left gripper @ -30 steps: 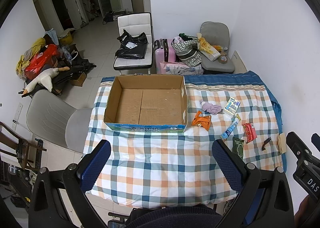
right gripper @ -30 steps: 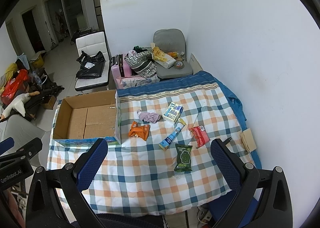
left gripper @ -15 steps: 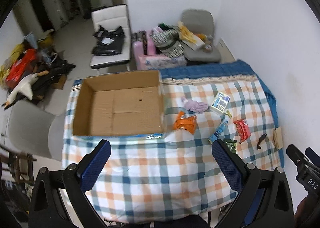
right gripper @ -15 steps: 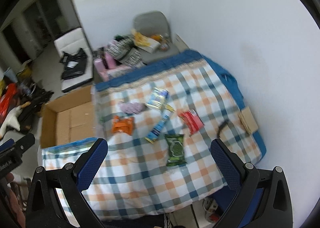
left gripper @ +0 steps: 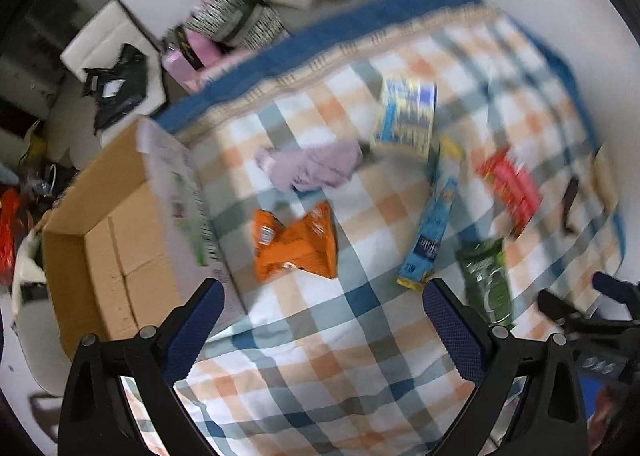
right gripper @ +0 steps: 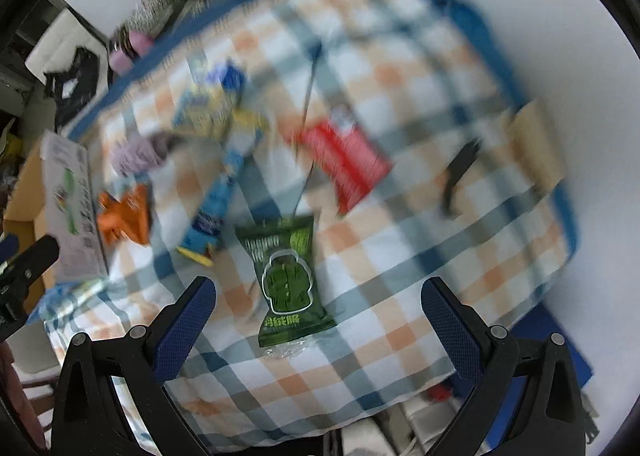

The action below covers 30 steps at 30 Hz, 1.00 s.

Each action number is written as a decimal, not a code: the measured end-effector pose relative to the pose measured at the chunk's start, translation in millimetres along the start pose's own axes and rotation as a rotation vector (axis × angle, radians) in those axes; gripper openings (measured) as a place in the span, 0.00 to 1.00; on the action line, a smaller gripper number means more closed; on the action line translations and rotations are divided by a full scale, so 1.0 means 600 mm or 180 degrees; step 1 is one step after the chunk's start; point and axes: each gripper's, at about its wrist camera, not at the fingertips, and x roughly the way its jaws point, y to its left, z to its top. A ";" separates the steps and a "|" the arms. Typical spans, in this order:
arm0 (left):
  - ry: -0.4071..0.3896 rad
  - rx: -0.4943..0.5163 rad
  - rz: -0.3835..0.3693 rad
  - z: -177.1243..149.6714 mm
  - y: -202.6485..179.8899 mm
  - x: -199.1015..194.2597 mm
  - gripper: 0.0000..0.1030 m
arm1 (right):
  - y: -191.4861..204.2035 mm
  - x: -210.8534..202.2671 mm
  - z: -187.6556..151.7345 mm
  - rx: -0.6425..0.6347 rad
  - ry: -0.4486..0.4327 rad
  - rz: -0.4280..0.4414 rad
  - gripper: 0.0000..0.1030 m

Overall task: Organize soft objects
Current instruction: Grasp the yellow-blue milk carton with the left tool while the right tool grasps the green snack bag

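Open cardboard box and soft packets on a checked tablecloth, seen from both wrist cameras.

At left, the brown corrugated cardboard box (left gripper: 116, 240) with printed white outer wall stands open-topped on the table (left gripper: 320, 368); its visible interior holds nothing. To its right, on the orange, blue and white checked cloth, lie a crumpled orange foil packet (left gripper: 296, 244), a bunched lilac fabric piece (left gripper: 312, 170), a blue-and-yellow carton (left gripper: 406, 116), a long blue tube-shaped pack (left gripper: 434, 232), a glossy green pillow-shaped snack packet (right gripper: 286, 280) and a red flat packet (right gripper: 344, 162). A white wall bounds the right; cluttered chairs stand beyond. Left tongs (left gripper: 322, 322) and right tongs (right gripper: 318, 320) both hover with jaws apart, gripping nothing; the green packet lies just ahead of the right tongs.
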 end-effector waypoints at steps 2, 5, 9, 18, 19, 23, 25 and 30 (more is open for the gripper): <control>0.0135 0.0021 0.0081 0.002 -0.005 0.032 0.99 | 0.002 0.066 -0.007 0.0064 0.0268 0.0108 1.00; 0.0287 -0.0027 0.0091 0.022 0.004 0.067 0.99 | 0.005 0.142 -0.015 0.0171 0.0504 0.0166 0.98; 0.0397 -0.0110 -0.0120 0.068 0.010 0.086 0.99 | 0.003 0.197 -0.024 0.0311 0.0782 0.0305 0.54; 0.0549 0.0106 -0.0415 0.190 -0.056 0.140 0.99 | -0.025 0.149 -0.017 0.0480 0.0513 0.0375 0.41; 0.0572 0.0137 -0.0412 0.204 -0.066 0.153 0.99 | -0.030 0.143 -0.009 0.0513 0.0455 0.0355 0.41; 0.0695 0.0223 -0.0403 0.239 -0.095 0.201 0.99 | -0.043 0.126 0.028 0.0671 0.0306 0.0319 0.41; 0.0750 0.0266 -0.0358 0.249 -0.104 0.231 0.98 | -0.044 0.128 0.045 0.0719 0.0264 0.0251 0.41; 0.0936 0.0094 -0.0565 0.245 -0.096 0.278 0.64 | -0.032 0.169 0.066 0.0698 0.0398 0.0231 0.46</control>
